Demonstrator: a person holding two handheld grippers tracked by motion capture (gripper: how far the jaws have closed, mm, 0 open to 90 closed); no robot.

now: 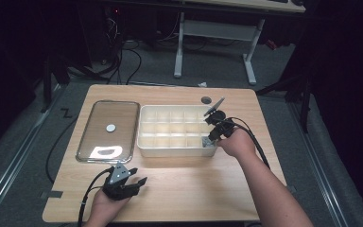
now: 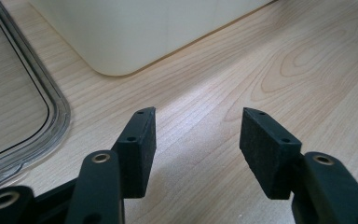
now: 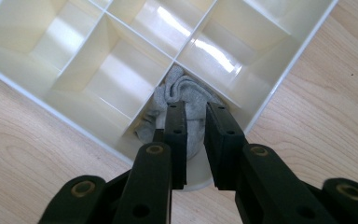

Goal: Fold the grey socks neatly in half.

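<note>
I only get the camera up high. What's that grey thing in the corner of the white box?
Observer: It's a bunched grey sock, sitting in the corner compartment of the divided box.
Operator: Is the right gripper grabbing it?
Observer: The right gripper has its jaws nearly closed with a fold of sock between them, so it looks gripped.
Operator: What about the other one?
Observer: The left gripper is open with nothing between its jaws, low over the table, pointing at the box's near corner.
Operator: Is the lid touching it?
Observer: No, the clear lid lies flat beside it.
</note>
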